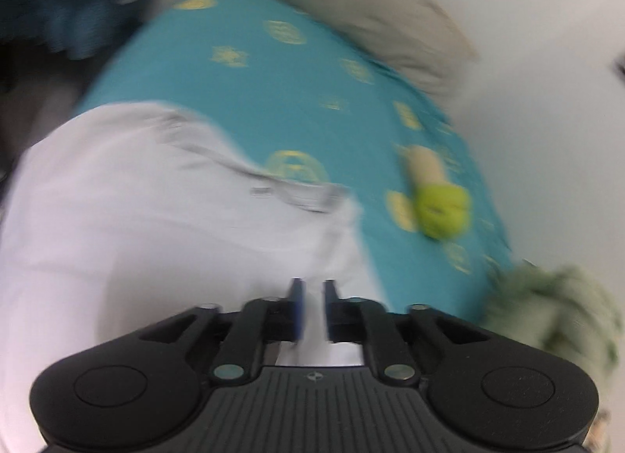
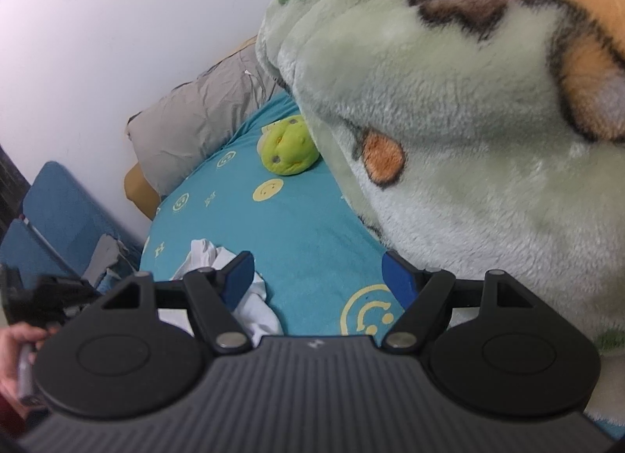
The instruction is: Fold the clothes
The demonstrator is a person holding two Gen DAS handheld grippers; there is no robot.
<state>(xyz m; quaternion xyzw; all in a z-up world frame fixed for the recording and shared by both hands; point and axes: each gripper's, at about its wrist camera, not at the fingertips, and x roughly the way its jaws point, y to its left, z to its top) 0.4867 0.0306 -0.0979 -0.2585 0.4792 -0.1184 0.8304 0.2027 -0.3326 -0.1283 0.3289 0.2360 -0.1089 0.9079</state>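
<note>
Bed sheet (image 2: 312,234): teal, scattered yellow smiley faces and small yellow emblems.
Garment (image 1: 156,226): plain white, grey ribbed trim along one edge.
Soft toy (image 2: 289,148): lime green with small dark spots; in the left wrist view a tan part shows above it.
Fleece blanket (image 2: 468,179): pale green pile, orange patches outlined dark brown, some darker green marks.
Pillow (image 2: 195,129): grey-beige, plain.
Gripper pads (image 2: 240,277): blue on black bodies.
Wall (image 2: 117,43): white
</note>
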